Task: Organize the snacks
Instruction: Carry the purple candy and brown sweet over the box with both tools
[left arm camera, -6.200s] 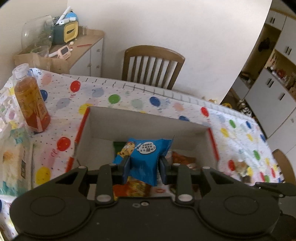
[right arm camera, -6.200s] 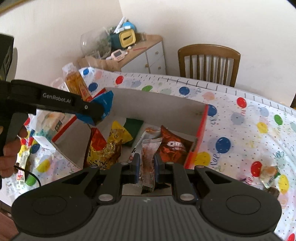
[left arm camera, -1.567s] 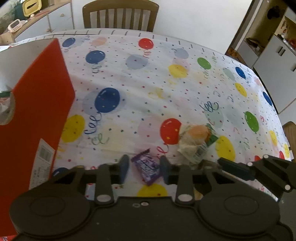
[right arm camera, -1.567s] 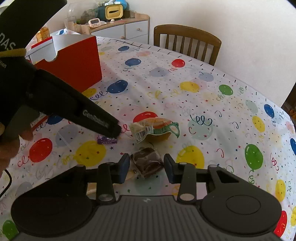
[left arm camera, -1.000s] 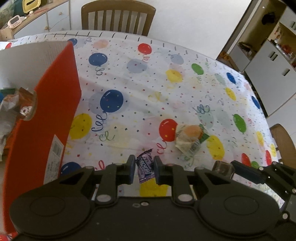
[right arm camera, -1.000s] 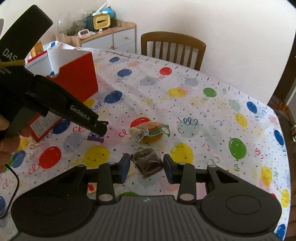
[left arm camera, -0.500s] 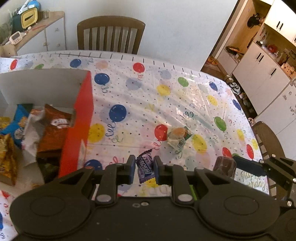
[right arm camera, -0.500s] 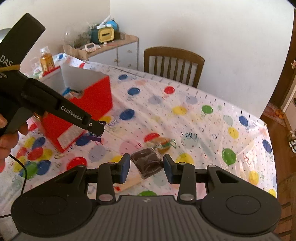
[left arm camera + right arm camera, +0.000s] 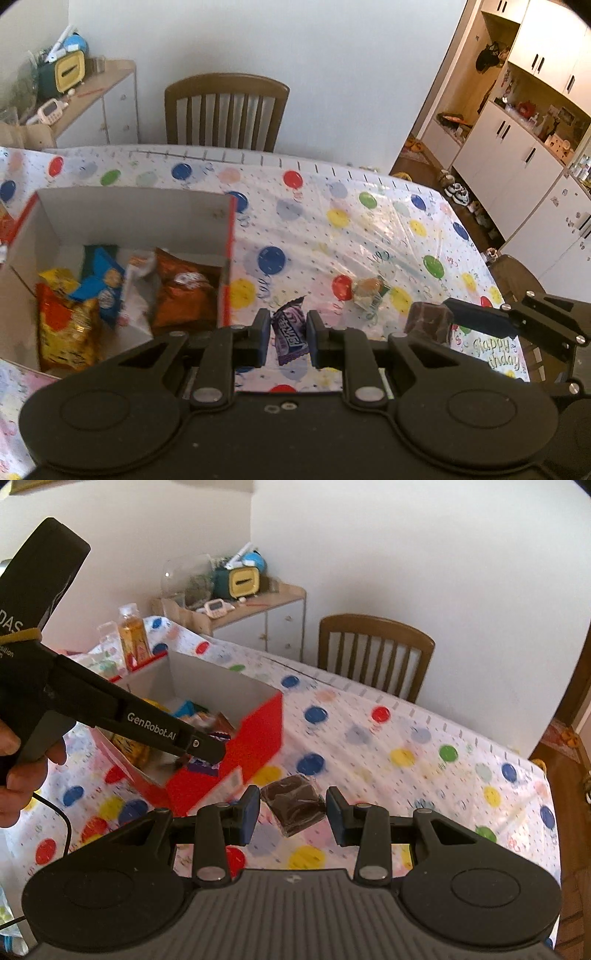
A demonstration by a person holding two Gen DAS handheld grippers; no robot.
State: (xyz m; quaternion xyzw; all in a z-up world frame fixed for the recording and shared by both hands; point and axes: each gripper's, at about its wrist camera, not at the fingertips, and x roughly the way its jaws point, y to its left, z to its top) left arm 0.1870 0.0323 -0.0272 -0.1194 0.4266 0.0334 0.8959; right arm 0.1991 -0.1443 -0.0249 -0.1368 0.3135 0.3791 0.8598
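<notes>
My left gripper (image 9: pixel 284 332) is shut on a small purple candy wrapper (image 9: pixel 290 330) and hangs above the table just right of the red cardboard box (image 9: pixel 231 258). In the right wrist view the left gripper (image 9: pixel 210 755) holds the purple candy (image 9: pixel 201 764) over the box's near red wall (image 9: pixel 258 731). A dark brown snack packet (image 9: pixel 293 808) is clamped in my right gripper (image 9: pixel 293 812), lifted above the tablecloth to the right of the box. Several snack bags lie in the box, among them an orange-brown one (image 9: pixel 184 291). An orange-green wrapped snack (image 9: pixel 369 291) lies on the table.
A balloon-print cloth (image 9: pixel 332 229) covers the table. A wooden chair (image 9: pixel 373 653) stands at the far edge. An orange drink bottle (image 9: pixel 133 635) stands beyond the box. A side cabinet (image 9: pixel 258 605) with clutter is by the wall. A hand (image 9: pixel 22 768) holds the left gripper's handle.
Both grippers have risen and moved left toward the red box, each still carrying its snack. The box interior has come fully into the left wrist view.
</notes>
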